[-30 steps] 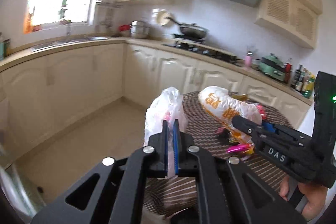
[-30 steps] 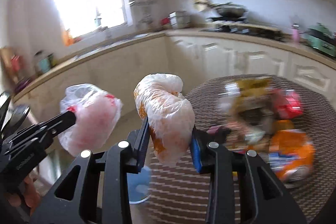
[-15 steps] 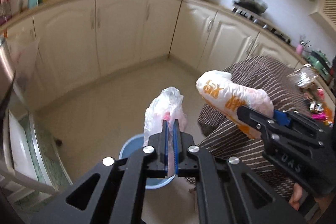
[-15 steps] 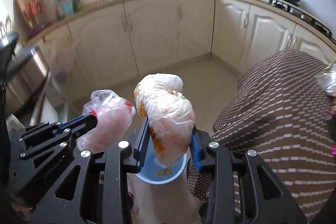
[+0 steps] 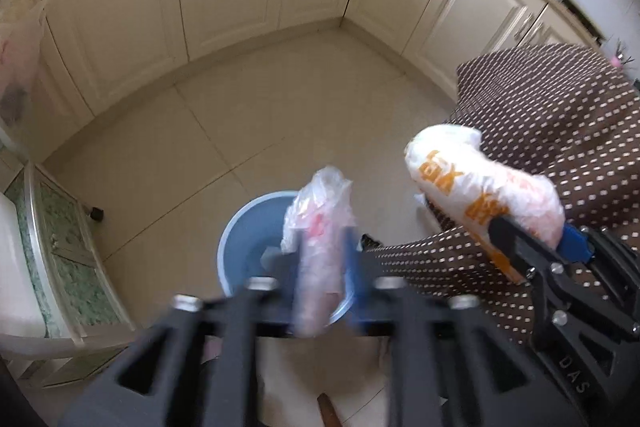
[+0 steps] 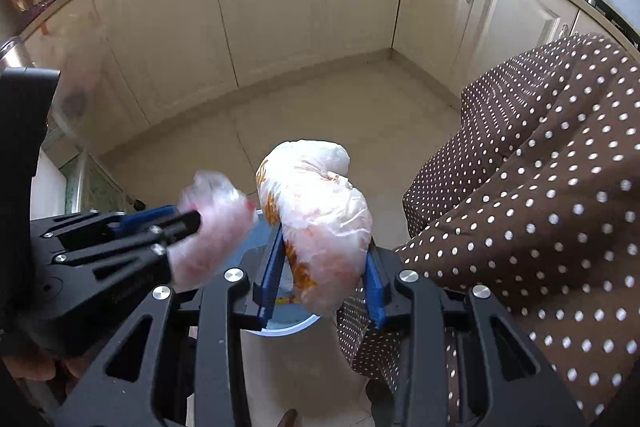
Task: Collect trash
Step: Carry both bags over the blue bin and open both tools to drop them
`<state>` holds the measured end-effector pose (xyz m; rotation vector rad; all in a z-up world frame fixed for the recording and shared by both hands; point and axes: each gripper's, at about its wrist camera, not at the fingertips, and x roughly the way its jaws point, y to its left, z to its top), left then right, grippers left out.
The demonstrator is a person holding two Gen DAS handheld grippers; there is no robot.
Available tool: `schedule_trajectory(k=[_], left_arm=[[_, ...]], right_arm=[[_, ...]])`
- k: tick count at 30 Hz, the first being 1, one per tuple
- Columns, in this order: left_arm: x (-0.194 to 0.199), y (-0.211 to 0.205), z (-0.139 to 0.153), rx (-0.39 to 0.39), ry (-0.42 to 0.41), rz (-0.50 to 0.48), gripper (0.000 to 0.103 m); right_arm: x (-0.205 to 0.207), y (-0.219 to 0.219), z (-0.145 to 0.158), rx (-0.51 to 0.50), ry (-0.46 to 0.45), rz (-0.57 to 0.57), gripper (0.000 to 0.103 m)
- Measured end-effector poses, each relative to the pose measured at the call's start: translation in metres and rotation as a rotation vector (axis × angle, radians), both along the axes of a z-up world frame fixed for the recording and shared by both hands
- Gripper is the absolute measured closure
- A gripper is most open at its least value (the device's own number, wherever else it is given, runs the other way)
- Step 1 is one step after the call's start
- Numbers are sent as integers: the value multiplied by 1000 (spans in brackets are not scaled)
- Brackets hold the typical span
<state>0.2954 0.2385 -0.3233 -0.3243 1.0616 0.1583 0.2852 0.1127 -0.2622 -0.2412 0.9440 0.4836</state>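
Note:
A blue bin [image 5: 244, 247] stands on the floor below both grippers; its rim also shows in the right wrist view [image 6: 280, 327]. My left gripper [image 5: 320, 259] has parted jaws, blurred by motion, with a clear pinkish plastic bag [image 5: 320, 211] between them, right above the bin. The same bag [image 6: 212, 227] shows at the left gripper's tip in the right wrist view. My right gripper [image 6: 320, 267] is shut on a white bag with orange print [image 6: 316, 207], held above the bin's right side; the bag also shows in the left wrist view [image 5: 480, 183].
A table with a brown dotted cloth [image 6: 540, 187] hangs at the right, close to the bin. Cream kitchen cabinets [image 6: 272, 7] line the far walls. A glass-fronted cabinet [image 5: 60, 247] stands at the left. Tiled floor [image 5: 240, 127] lies between.
Both grippers tilted down from the table to the floor and came over the blue bin. The left jaws, tightly shut before, have spread apart around the pinkish bag.

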Motion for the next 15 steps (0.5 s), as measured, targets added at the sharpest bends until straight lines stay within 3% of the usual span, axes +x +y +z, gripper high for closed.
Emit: schedule_trajectory(k=[3,9,15], left_arm=[[0,2,-2,39,-4,21,44],[-9,18,-2,65,12,95,37],[-21,29,7,56,4,141,37]], right_arm=[[6,4,-6,-10,2,4,68],[10,19,-18,-16,28,28,67],[10,36,-24,4,54,57,64]])
